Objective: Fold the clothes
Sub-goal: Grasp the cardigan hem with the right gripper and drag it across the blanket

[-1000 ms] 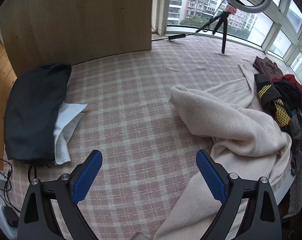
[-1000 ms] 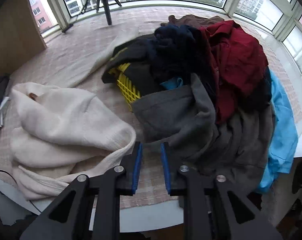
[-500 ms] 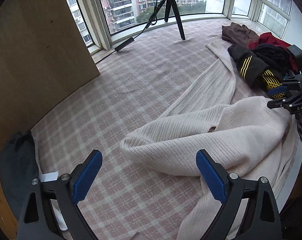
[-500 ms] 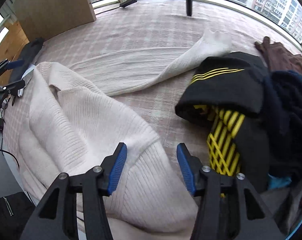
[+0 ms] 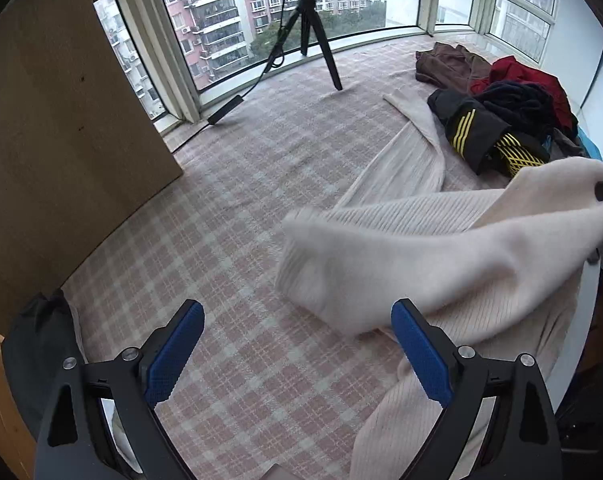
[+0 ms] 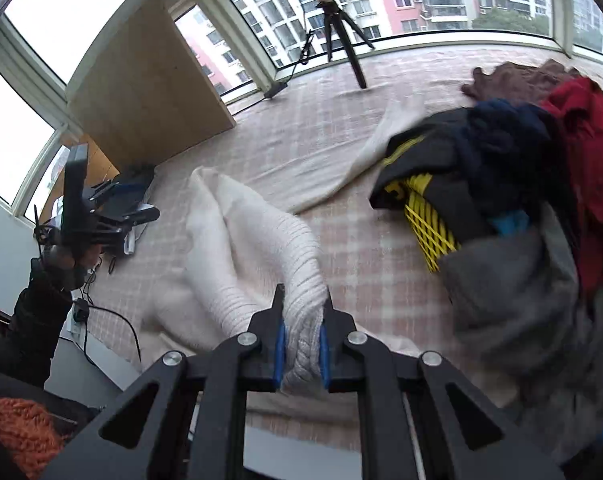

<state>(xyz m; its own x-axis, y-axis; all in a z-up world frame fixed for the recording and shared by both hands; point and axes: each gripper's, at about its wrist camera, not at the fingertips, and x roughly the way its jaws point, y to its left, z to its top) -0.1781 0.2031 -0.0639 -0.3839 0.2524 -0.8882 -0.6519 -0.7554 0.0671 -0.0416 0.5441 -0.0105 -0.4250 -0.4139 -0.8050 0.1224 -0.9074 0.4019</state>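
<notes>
Clearly the right gripper [image 6: 301, 342] had its fingers [image 6: 279, 350] pinched tight on a bunched fold of the cream sweater [image 6: 257, 248], lifting it off the plaid bed [image 5: 229, 216]. Spread wide, the left gripper [image 5: 297, 354] held nothing, hovering beside the sweater. One sleeve [image 5: 405, 152] stretched lengthwise toward the clothes pile [image 5: 501, 120].

A cream ribbed knit sweater [image 5: 441, 252] lies rumpled across the right half of the left wrist frame, one sleeve stretched toward the upper right. At lower centre of the right wrist frame, a bunched fold is pinched up off the pink plaid surface [image 5: 229, 200]. A dark heap of clothes [image 6: 533, 184] sits right.
</notes>
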